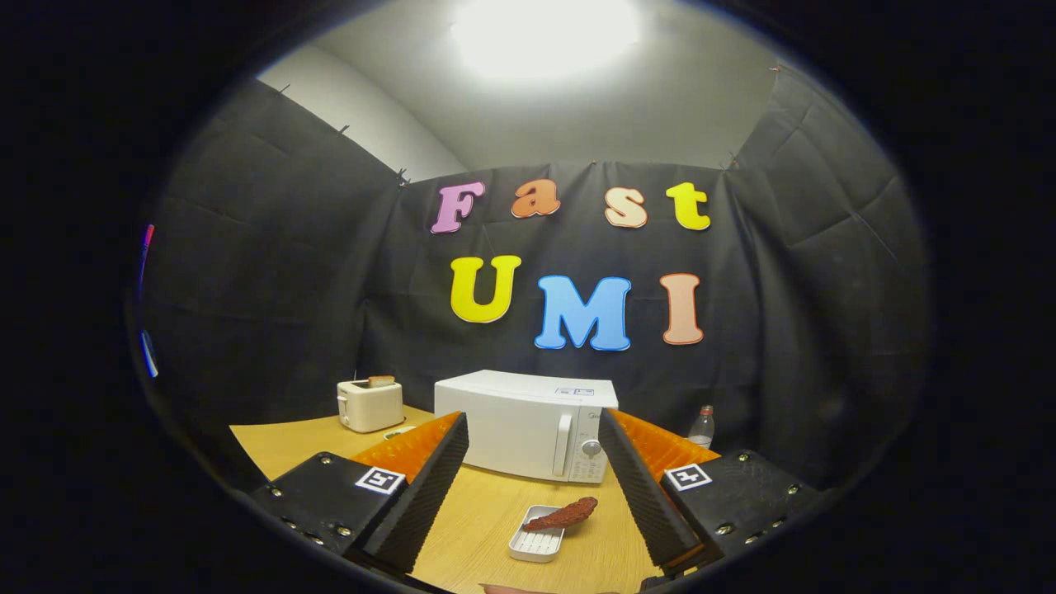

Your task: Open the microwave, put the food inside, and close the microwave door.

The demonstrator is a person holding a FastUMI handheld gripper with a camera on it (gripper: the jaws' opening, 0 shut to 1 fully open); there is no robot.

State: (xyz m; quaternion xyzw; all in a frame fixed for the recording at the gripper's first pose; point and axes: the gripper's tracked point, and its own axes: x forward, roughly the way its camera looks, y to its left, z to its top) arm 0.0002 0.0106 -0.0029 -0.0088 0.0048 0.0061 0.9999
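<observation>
Gripper [535, 487] spread wide, empty. Between fingers: food [563, 515] on small white tray [536, 543], shut microwave [528, 421] beyond. Toaster [370, 404] beside microwave, bottle [702, 426] opposite, all on table [280, 445].

The hand-held gripper [535, 462] hovers level, fingers [429, 487] spread wide apart (nothing held between them).

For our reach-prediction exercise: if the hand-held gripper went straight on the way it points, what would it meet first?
Probably the white microwave's closed door; the open hand-held gripper points there. The small white tray with reddish-brown food seems below that line, though depth is unclear.
</observation>
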